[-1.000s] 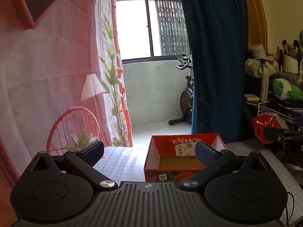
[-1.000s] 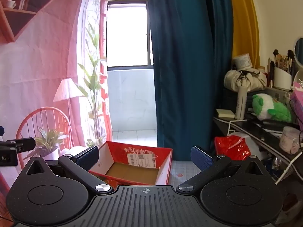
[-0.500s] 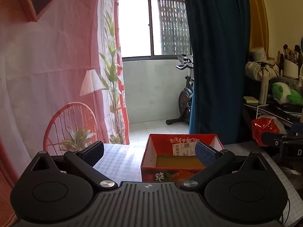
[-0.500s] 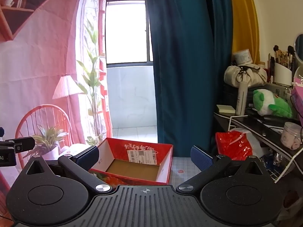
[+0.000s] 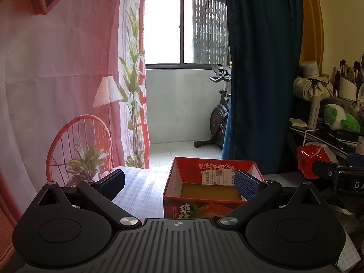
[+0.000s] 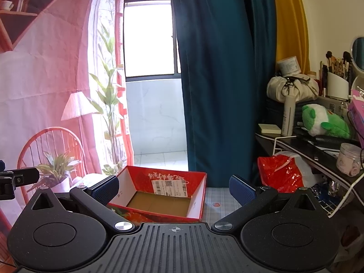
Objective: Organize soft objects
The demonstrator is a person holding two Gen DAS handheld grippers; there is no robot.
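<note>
Green plush [image 6: 325,124] sits up on the shelf [image 6: 302,143] at the right, well apart from the red box [image 6: 159,195] at the tabletop's [image 5: 138,191] far edge, and the box is empty! That toy looks light and squashy, so pinch the fat middle of the body, not an ear. Left gripper [image 5: 179,185] wide open, holding nothing, box just ahead. Right gripper [image 6: 174,188] spread open too, nothing between its pads, plush off to its right

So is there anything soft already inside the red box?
No, in the right wrist view the red box shows only its bare brown cardboard floor, and the green plush toy lies on the shelf.
</note>
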